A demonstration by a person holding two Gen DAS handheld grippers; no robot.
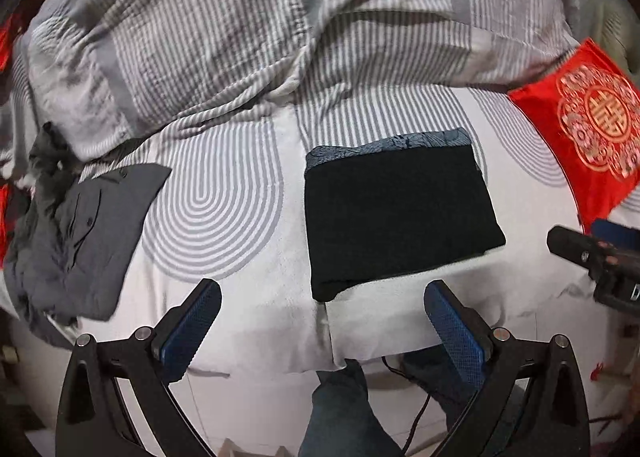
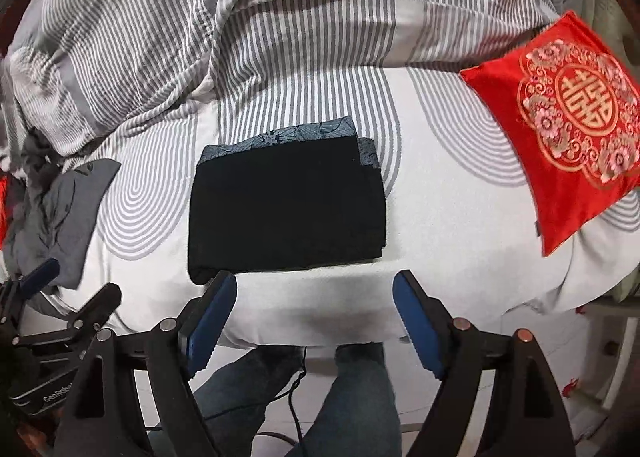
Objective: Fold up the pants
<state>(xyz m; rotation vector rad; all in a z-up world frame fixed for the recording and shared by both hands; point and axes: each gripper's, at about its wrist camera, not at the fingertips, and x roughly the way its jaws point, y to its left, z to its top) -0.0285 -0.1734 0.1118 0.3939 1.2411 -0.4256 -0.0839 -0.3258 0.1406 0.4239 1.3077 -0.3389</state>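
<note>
The black pants (image 1: pixel 396 213) lie folded into a flat rectangle on the bed, on top of a folded blue patterned cloth (image 1: pixel 400 143) whose far edge shows. They also show in the right wrist view (image 2: pixel 286 209). My left gripper (image 1: pixel 324 293) is open and empty, just in front of the pants' near edge. My right gripper (image 2: pixel 316 289) is open and empty, also just short of the pants' near edge. The right gripper's body shows at the right edge of the left wrist view (image 1: pixel 600 261).
A crumpled grey shirt (image 1: pixel 76 237) lies left of the pants. A red embroidered cushion (image 2: pixel 568 125) lies at the right. A bunched striped duvet (image 1: pixel 240 37) covers the far bed. The bed's front edge (image 2: pixel 320 333) is near; my legs stand below.
</note>
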